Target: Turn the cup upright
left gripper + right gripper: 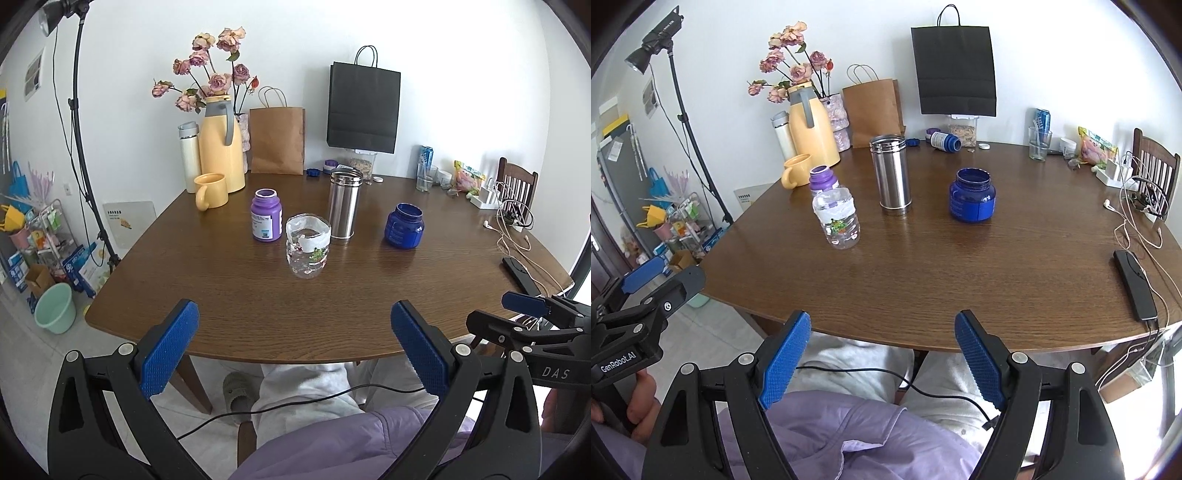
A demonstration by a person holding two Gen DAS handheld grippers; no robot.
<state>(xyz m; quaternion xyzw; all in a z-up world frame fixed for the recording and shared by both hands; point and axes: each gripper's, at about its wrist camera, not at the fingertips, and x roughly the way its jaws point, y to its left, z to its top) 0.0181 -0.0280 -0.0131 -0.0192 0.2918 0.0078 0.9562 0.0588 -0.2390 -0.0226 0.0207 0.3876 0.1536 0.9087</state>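
Clear cup (307,245) with a white band near its rim stands upright, mouth up, near the middle of the wooden surface (258,295). From the left wrist view it sits at 12 o'clock ahead of the left gripper (295,350), well apart from it. Purple bottle (266,215) just beside the cup at its 10 o'clock; steel canister (344,202) just beside it at 2 o'clock; whether either touches the cup, cannot tell. Blue jar (404,226) farther out at 3 o'clock, open-mouthed.

Left gripper fingers (170,350) spread wide, nothing between them, held off the near edge of the surface above the person's lap. Right gripper (882,362) likewise: fingers (785,363) spread, holding nothing, near edge of the surface. From the right wrist view the cup (837,218) lies at 11 o'clock, partly covering the purple bottle behind it.

Back of the surface: yellow mug (209,191), yellow thermos jug (221,147) with dried roses (212,70) behind, brown paper bag (277,140), black paper bag (364,110). Black phone (1136,284) with cable at the right edge
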